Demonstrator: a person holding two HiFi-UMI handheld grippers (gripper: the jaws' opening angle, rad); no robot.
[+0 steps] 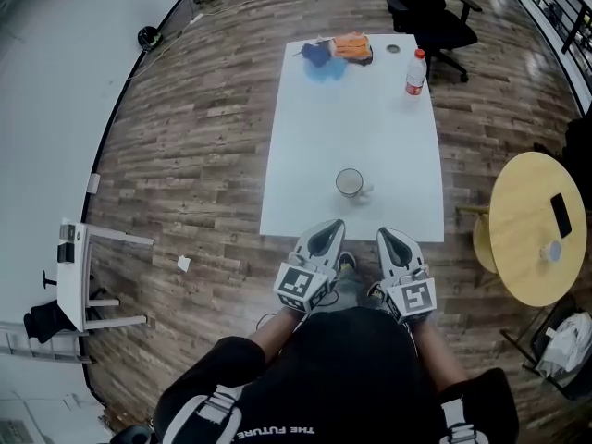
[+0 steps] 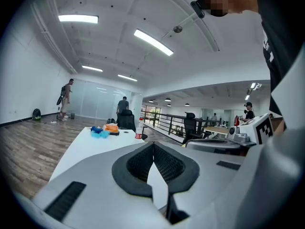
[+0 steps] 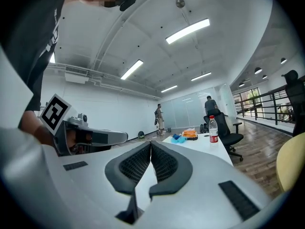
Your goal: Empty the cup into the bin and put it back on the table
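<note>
A pale cup point(image 1: 350, 183) stands upright near the front edge of the white table point(image 1: 370, 118). Both grippers hang side by side just short of that edge, close to the person's body. My left gripper point(image 1: 335, 224) is shut and holds nothing; its pads point(image 2: 153, 162) meet at the tips. My right gripper point(image 1: 386, 234) is shut and empty as well, its fingertips point(image 3: 150, 162) touching. The cup lies a little beyond and between the two tips. The right gripper's body point(image 2: 243, 137) shows in the left gripper view, and the left gripper's body point(image 3: 76, 132) in the right gripper view. No bin is in view.
At the table's far end lie a blue cloth point(image 1: 319, 55), an orange item point(image 1: 352, 46) and a red-capped bottle point(image 1: 416, 72). A black office chair point(image 1: 435, 12) stands behind it. A round yellow table point(image 1: 536, 229) carrying a phone is at the right. People stand far off point(image 2: 123, 104).
</note>
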